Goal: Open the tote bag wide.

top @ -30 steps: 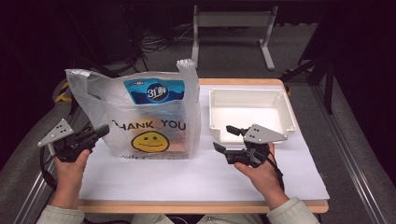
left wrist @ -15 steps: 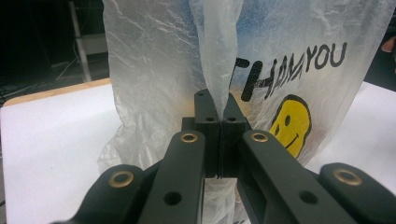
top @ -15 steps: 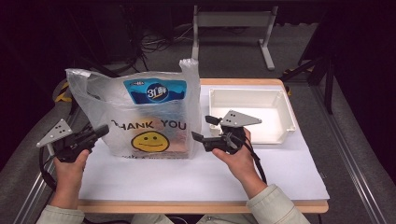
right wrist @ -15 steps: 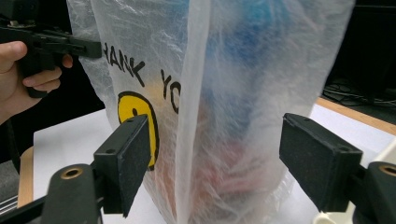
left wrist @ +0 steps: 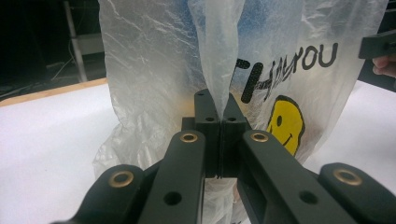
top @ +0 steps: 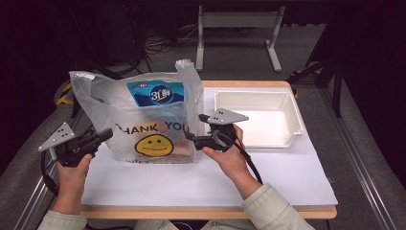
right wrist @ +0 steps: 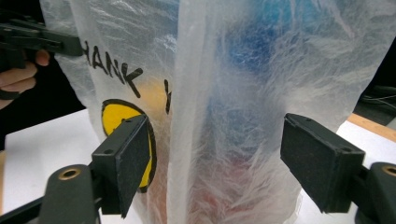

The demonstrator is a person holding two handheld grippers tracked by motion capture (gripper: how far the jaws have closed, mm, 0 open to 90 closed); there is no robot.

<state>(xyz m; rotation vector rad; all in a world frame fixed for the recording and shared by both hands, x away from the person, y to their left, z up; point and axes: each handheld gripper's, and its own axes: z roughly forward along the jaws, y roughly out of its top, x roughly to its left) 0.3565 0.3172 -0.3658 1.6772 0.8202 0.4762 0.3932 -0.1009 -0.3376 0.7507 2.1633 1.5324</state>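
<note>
Since the earlier frame the right gripper (top: 191, 128) has slid left from the tray (top: 293, 115) to the bag's (top: 143, 115) right edge. Its jaws stand wide apart, with the bag's side fold (right wrist: 187, 116) between them at frame center. At lower left, the left gripper (top: 107, 135) is clamped tight on a pinch of the bag's other edge. The bag stands upright on the table (top: 201, 177), center left.

Even overhead light brightens my white table (top: 191, 182); beyond my tongs the room goes dark. Close-up plastic looks slightly soft.
</note>
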